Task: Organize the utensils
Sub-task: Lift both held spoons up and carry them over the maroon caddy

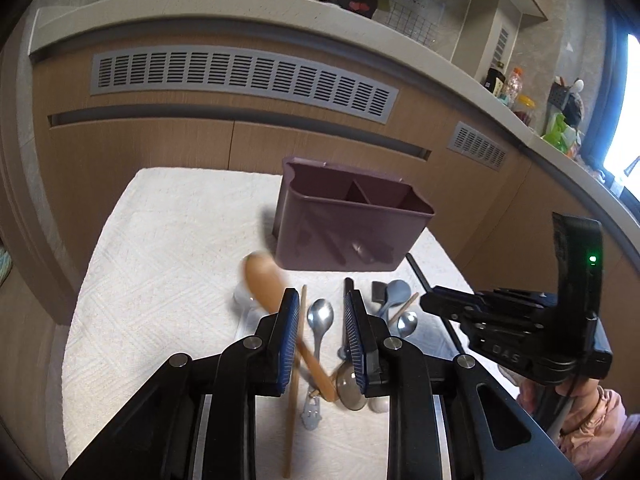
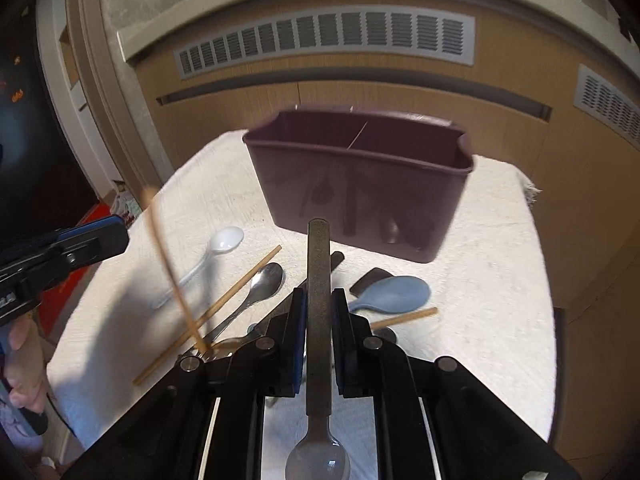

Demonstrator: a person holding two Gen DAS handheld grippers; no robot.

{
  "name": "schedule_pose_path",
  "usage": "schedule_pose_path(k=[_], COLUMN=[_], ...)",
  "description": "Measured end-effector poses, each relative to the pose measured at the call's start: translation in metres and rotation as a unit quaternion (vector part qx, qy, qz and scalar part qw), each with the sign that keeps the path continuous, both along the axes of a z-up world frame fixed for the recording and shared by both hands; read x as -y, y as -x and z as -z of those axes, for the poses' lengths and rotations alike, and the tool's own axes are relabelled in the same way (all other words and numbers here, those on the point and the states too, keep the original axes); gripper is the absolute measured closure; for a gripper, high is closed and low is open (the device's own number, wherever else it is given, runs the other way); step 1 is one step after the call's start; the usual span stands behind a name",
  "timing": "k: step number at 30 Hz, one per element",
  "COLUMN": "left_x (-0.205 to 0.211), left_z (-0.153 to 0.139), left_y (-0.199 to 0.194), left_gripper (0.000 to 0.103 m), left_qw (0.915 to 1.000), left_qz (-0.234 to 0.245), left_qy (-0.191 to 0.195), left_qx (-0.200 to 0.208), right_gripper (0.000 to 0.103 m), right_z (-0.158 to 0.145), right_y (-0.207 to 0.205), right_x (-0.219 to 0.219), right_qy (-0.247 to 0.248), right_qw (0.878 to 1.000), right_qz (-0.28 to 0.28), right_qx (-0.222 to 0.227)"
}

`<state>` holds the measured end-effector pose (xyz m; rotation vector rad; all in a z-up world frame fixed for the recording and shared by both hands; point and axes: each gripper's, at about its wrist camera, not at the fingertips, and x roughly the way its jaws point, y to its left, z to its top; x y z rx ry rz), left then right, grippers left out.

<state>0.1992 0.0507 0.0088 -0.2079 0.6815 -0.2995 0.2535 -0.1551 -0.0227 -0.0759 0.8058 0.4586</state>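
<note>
White textured cloth [image 2: 500, 240] beneath wooden cabinets [image 2: 400, 92]; left gripper [image 1: 322, 344] grasps wooden spoon [image 1: 264, 280], right gripper [image 2: 319, 336] metal spoon [image 2: 319, 360].

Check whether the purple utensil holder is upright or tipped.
Upright. The purple utensil holder stands on the white cloth, open top upward, both compartments visible.

My right gripper [image 2: 318, 336] has its blue pads pressed on the flat grey handle of a spoon [image 2: 319, 292] — handle pointing away from me, bowl back near the camera. Ahead stands the purple two-compartment holder [image 2: 360, 184] on the white cloth [image 2: 500, 280]. Between us lie a blue spoon [image 2: 394, 294], a metal spoon [image 2: 260, 286], a white plastic spoon [image 2: 222, 242] and a wooden chopstick [image 2: 224, 304]. At the left, my other gripper [image 2: 72, 248] carries a blurred wooden spoon [image 2: 168, 264] (its bowl raised, handle slanting down).
</note>
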Motion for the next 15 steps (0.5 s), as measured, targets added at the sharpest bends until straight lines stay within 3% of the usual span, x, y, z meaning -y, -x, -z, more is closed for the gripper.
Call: schedule_pose_path(k=[3, 5, 10, 15], left_x=[0.006, 0.004, -0.03, -0.033], left_z=[-0.004, -0.001, 0.034, 0.069], left_y=[0.002, -0.003, -0.03, -0.058], left_gripper=[0.079, 0.079, 0.068, 0.065], left_qw=[1.0, 0.9994, 0.988, 0.9801], left_qz=[0.002, -0.021, -0.103, -0.088], left_qy=[-0.009, -0.025, -0.019, -0.025], left_qx=[0.001, -0.013, -0.113, -0.176], right_gripper=[0.093, 0.093, 0.093, 0.093], right_z=[-0.012, -0.015, -0.015, 0.001], right_y=[0.013, 0.017, 0.021, 0.016], right_x=[0.008, 0.012, 0.022, 0.028], right_qy=[-0.01, -0.005, 0.011, 0.009], right_qw=[1.0, 1.0, 0.999, 0.999], right_qz=[0.005, 0.01, 0.033, 0.04], right_qx=[0.013, 0.026, 0.033, 0.016])
